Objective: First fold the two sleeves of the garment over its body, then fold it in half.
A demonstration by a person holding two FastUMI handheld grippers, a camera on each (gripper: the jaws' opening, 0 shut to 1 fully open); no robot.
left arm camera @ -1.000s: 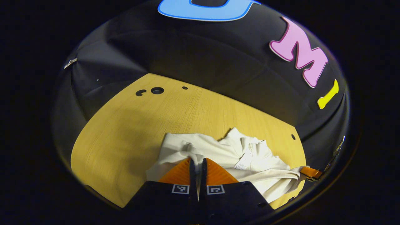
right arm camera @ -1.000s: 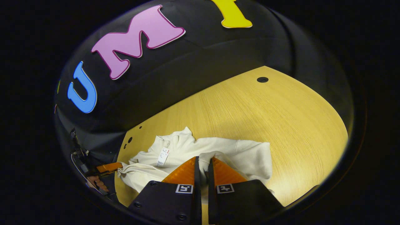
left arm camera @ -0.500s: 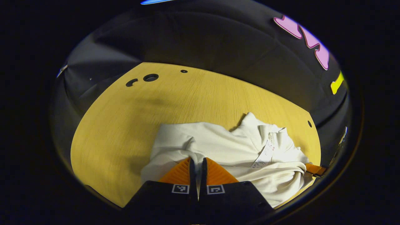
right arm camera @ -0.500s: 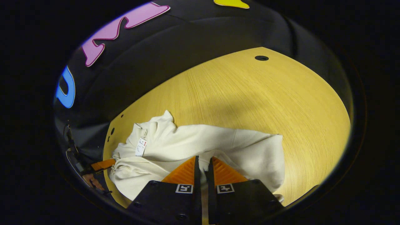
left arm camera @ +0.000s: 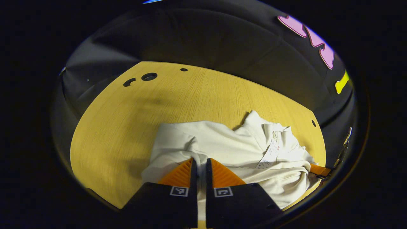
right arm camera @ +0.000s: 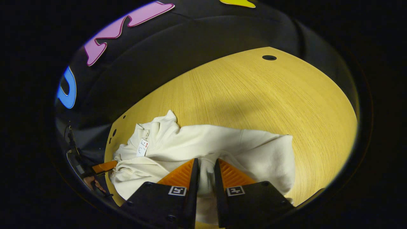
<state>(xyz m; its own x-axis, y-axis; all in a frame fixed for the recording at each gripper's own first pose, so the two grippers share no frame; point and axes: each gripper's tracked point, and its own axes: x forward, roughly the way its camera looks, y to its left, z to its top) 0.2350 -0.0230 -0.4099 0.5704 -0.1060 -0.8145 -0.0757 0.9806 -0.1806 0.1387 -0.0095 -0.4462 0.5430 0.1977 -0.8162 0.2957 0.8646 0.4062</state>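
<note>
Yellow wood surface [left arm camera: 127,127] lies under your one cream garment [left arm camera: 229,149]. Your left hand-held gripper [left arm camera: 199,163] has its fingers a little apart, with cloth between them; your right hand-held gripper [right arm camera: 205,163] is the same. You cannot tell if either one pinches the cloth. One white tag [right arm camera: 142,148] sits by the collar. Past the garment, the surface is wide and bare up to the black booth wall [right arm camera: 190,41].
</note>
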